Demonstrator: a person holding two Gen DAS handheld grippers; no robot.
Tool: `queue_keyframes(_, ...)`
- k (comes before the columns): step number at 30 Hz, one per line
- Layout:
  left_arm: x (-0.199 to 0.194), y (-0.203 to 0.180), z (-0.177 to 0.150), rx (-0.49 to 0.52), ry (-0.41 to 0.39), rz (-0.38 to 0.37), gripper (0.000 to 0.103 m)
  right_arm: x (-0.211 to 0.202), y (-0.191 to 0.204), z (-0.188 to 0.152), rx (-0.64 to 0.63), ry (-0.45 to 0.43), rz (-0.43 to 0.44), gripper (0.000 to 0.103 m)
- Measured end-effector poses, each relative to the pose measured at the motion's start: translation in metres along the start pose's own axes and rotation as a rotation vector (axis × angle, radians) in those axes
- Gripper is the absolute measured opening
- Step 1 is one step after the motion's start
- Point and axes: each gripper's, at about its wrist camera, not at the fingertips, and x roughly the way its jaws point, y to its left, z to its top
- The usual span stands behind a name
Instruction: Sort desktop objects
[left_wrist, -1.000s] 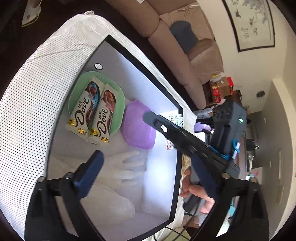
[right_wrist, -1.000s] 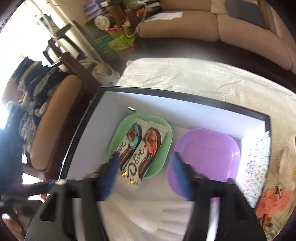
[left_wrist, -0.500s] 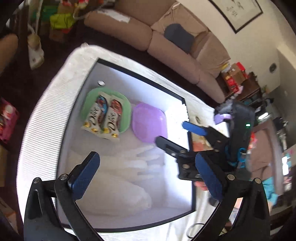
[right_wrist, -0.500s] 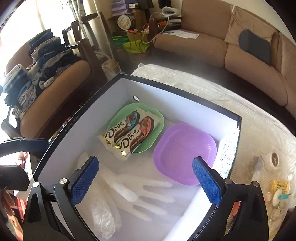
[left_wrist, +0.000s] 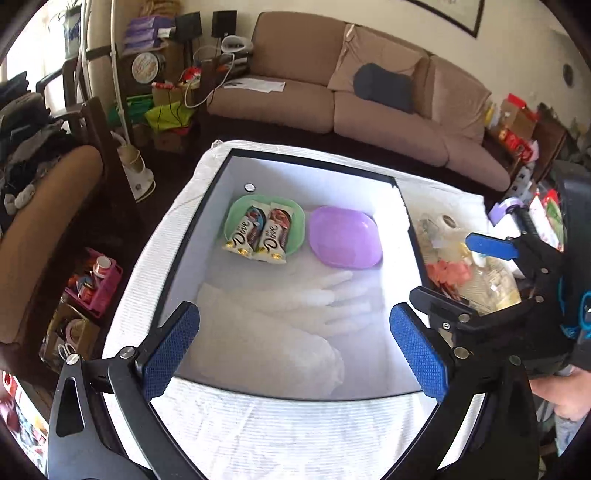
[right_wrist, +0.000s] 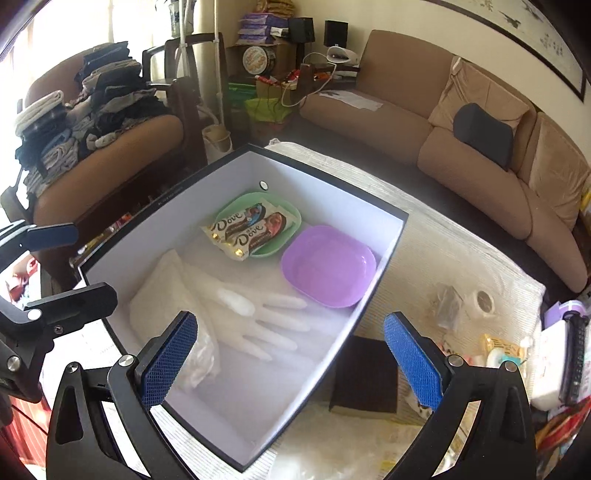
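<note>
Lived-in sitting room behind: brown sofa (left_wrist: 369, 110) along the far wall, chair (right_wrist: 103, 122) heaped with folded clothes at far left. Nearer, tabletop (left_wrist: 295, 435) under a ribbed white cloth, carrying an open black-rimmed box (left_wrist: 314, 158) with a white inside.

Inside the box, at the far end: green plate (left_wrist: 231, 218) on the left with two Dove bars (left_wrist: 258, 234) side by side on it, near ends hanging over the rim; purple plate (left_wrist: 343, 236) just to its right, bare. Near half of the box taken up by pale gloves (left_wrist: 317, 299), long axis running from near left to far right, fingers pointing toward the purple plate.

Unsorted things all outside the box, on the right: dark flat square (right_wrist: 364, 380) just beside the box's right wall, tape roll (right_wrist: 484, 301) farther right, small packets (right_wrist: 498, 347) near it, more clutter at the right edge too jumbled to name.

Left claw (left_wrist: 295, 332) spread wide, holding nothing, hanging over the near edge of the box above the glove cuffs. Right claw (right_wrist: 291, 354) likewise spread wide and empty, over the box's near right corner, the dark square showing between its fingers.

Probably between picks. Loose items to the right of both claws, so clearly closer to the right one; dark square closest of all, roughly as wide as long, so no strong preference for grip direction. Likely a short reach right and down, then back left to the bare purple plate, clearing the box wall on the way.
</note>
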Motion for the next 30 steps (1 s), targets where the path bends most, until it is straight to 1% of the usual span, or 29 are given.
queue_keyframes(3, -0.009, -0.017, -0.009, 0.019, 0.005, 0.024, 0.103, -0.017, -0.002, -0.012, -0.006, -0.005, -0.025, 0.103)
queue_keyframes(8, -0.028, -0.047, -0.017, 0.046, -0.005, 0.044, 0.103, -0.047, -0.022, -0.035, 0.062, -0.036, -0.032, 0.103)
queue_keyframes(12, -0.041, -0.083, -0.019, 0.086, -0.015, 0.062, 0.103, -0.073, -0.039, -0.056, 0.100, -0.062, -0.055, 0.103)
queue_keyframes(16, -0.043, -0.122, -0.018, 0.078, -0.021, 0.032, 0.103, -0.093, -0.058, -0.081, 0.142, -0.089, -0.062, 0.103)
queue_keyframes(21, -0.027, -0.182, -0.031, 0.108, -0.022, 0.004, 0.103, -0.109, -0.097, -0.115, 0.224, -0.089, -0.071, 0.103)
queue_keyframes(23, -0.016, -0.202, -0.038, 0.106, -0.024, -0.028, 0.103, -0.111, -0.113, -0.128, 0.253, -0.081, -0.093, 0.103)
queue_keyframes(27, 0.013, -0.224, -0.053, 0.082, -0.045, -0.091, 0.103, -0.108, -0.148, -0.158, 0.330, -0.063, -0.125, 0.103)
queue_keyframes(30, 0.039, -0.234, -0.068, 0.077, -0.030, -0.109, 0.103, -0.099, -0.167, -0.182, 0.349, -0.047, -0.150, 0.103)
